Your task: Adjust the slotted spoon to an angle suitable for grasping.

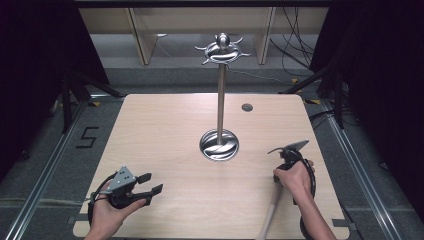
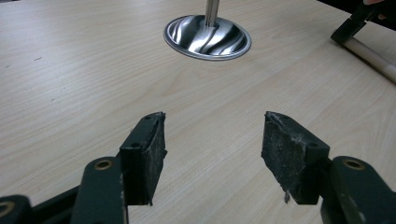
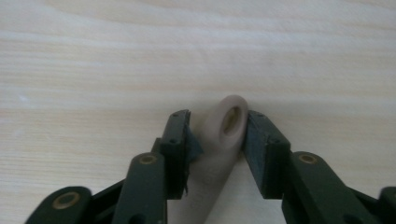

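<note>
The right gripper (image 3: 217, 140) has its jaws closed around the tip of a beige utensil handle (image 3: 219, 144), right at the hanging hole in its end. In the high view that handle (image 1: 270, 212) lies on the table (image 1: 165, 130) and runs back toward the person's edge, beside the right forearm. The left gripper (image 1: 150, 184) rests low near the front left corner, its jaws spread wide with nothing between them.

The likely goal is one of the hooks on the metal hanging stand (image 1: 220, 95), whose round base (image 2: 207, 38) sits mid-table.

The grip is the weak point: the pads catch only the very end of the handle, so the long, unsupported remainder could swing or pivot between the jaws once lifted, or slip out altogether. The jaws also flank the hole, which may block a hook from passing through. A swinging utensil could knock the tall, narrow stand, and nothing steadies it while the left gripper stays well apart from the base.
</note>
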`<state>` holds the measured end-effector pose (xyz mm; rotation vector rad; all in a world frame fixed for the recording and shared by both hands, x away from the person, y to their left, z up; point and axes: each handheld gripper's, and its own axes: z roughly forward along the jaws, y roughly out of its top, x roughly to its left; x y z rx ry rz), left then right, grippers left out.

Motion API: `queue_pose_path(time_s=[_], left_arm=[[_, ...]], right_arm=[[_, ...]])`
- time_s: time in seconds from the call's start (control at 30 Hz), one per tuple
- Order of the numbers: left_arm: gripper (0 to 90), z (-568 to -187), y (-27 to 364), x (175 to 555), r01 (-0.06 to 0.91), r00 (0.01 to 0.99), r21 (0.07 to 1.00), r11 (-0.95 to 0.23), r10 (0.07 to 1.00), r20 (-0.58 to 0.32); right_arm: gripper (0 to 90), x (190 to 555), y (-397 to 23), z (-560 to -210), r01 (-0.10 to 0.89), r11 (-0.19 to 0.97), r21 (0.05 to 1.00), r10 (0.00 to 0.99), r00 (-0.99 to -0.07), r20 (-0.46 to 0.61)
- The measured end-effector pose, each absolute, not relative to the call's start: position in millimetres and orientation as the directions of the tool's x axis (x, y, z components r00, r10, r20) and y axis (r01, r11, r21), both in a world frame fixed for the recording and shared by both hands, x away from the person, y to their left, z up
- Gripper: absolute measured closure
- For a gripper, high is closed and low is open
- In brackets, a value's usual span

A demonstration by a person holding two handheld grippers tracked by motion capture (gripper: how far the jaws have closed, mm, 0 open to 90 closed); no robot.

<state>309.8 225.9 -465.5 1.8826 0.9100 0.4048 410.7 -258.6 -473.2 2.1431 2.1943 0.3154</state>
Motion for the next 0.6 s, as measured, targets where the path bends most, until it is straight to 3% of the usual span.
queue_pose_path(time_s=[0.03, 0.07, 0.1, 0.17, 0.37, 0.43, 0.6], left_arm=[[38.9, -465.4, 226.0, 309.7, 0.416, 0.665, 0.874, -0.251, 0.739, -0.104], [38.9, -465.3, 226.1, 309.7, 0.416, 0.665, 0.874, -0.250, 0.739, -0.105], [38.9, -465.3, 226.2, 309.7, 0.416, 0.665, 0.874, -0.250, 0.739, -0.105], [39.0, -465.4, 226.2, 309.8, 0.416, 0.665, 0.874, -0.250, 0.739, -0.105], [38.9, -465.4, 225.8, 309.8, 0.417, 0.667, 0.873, -0.252, 0.737, -0.106], [38.9, -465.5, 225.2, 309.7, 0.416, 0.667, 0.875, -0.248, 0.737, -0.109], [38.8, -464.9, 225.1, 309.0, 0.422, 0.661, 0.870, -0.256, 0.743, -0.102]], right_arm=[[65.1, 412.0, -251.8, -471.7, 0.983, -0.061, 0.175, 0.991, 0.039, 0.130], [65.8, 411.7, -248.8, -475.6, 0.970, -0.083, 0.230, 0.988, 0.051, 0.143], [66.3, 413.5, -252.0, -472.4, 0.980, -0.020, 0.197, 0.993, -0.003, 0.115], [66.8, 414.8, -246.5, -471.2, 0.976, -0.076, 0.205, 0.989, 0.047, 0.141], [66.3, 413.8, -246.0, -472.0, 0.973, -0.052, 0.225, 0.992, 0.024, 0.125], [61.9, 412.3, -245.0, -472.0, 0.976, -0.058, 0.210, 0.994, 0.036, 0.107], [61.3, 410.1, -245.4, -470.1, 0.988, -0.045, 0.150, 0.994, 0.029, 0.108]])
